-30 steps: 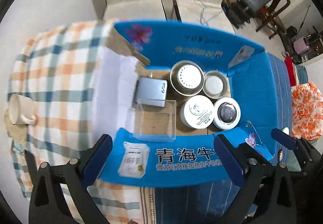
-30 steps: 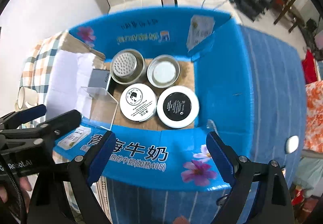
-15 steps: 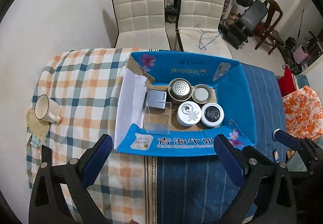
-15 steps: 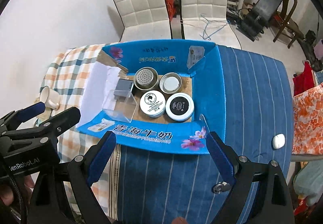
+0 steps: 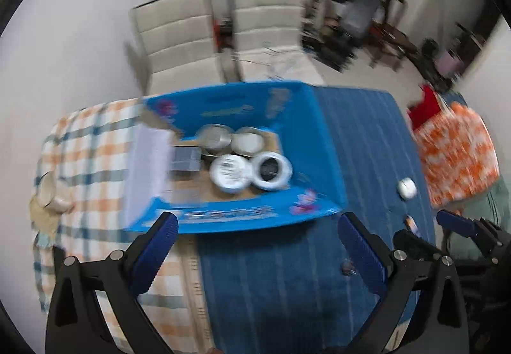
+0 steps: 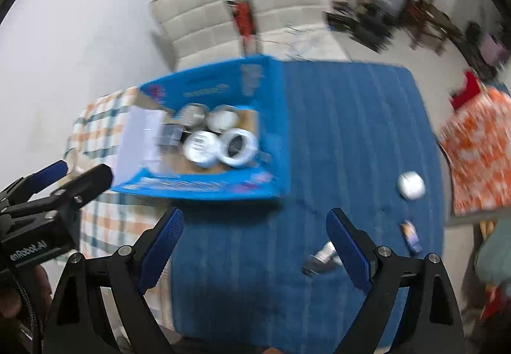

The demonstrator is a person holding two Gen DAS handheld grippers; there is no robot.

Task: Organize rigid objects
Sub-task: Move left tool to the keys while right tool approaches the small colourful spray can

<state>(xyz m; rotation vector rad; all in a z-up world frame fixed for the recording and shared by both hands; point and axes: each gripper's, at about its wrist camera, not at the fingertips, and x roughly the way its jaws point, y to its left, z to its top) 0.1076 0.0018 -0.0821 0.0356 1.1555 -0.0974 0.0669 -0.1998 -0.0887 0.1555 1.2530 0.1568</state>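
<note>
Both frames motion-blurred. Left gripper [image 5: 255, 242] jaws wide apart, nothing between them; right gripper [image 6: 254, 237] same, empty. Landmark: blue carton [image 6: 274, 130] on the tabletop [image 6: 319, 242], straddling the blue and checked cloths. Nearer than the carton, by the right gripper: small blurred tube [image 6: 322, 256] and a blue item [image 6: 410, 235]. Right of carton: white round lid-like item [image 6: 411, 185]. Inside carton: white-lid tin [image 6: 202, 145] beside black-lid tin [image 6: 239, 147], two metal tins behind. Left of carton: mug [image 5: 48, 191]. Beyond: two chairs.

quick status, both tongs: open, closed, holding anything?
Left tongs: open, nothing between the pads, above the blue striped cloth.
Right tongs: open, empty, above the same cloth.
</note>
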